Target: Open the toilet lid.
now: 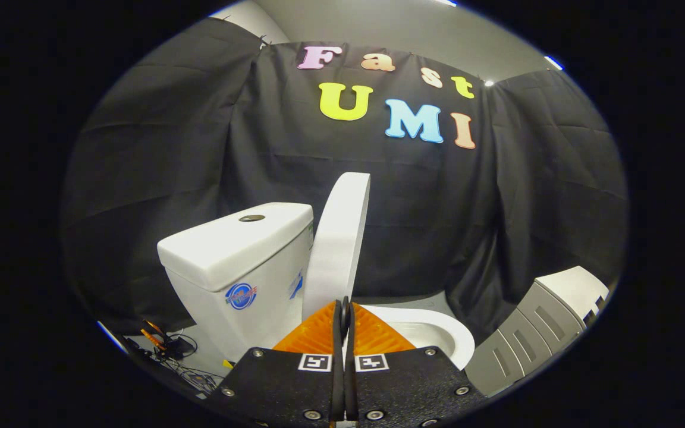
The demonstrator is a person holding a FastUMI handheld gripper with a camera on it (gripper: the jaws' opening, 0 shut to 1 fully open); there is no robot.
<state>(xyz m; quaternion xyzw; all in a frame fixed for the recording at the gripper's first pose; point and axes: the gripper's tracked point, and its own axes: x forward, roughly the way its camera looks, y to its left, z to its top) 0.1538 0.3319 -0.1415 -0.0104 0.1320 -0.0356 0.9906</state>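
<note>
While the tool (345,309) has its fingers pressed together on nothing, the toilet lid (338,241) stands upright just beyond them, leaning by the tank (241,261). Right of the fingers, the bowl (437,333) lies open; its inside is hidden.

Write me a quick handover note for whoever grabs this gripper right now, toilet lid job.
Gripper: fingers closed together, nothing between them, sitting just in front of the lid's lower edge.
Toilet lid: raised upright, leaning back beside the tank.
Bowl: open, rim showing beyond the fingers.
Done: the lid looks fully open.
Left: probably just back the gripper away without knocking the lid forward.
</note>
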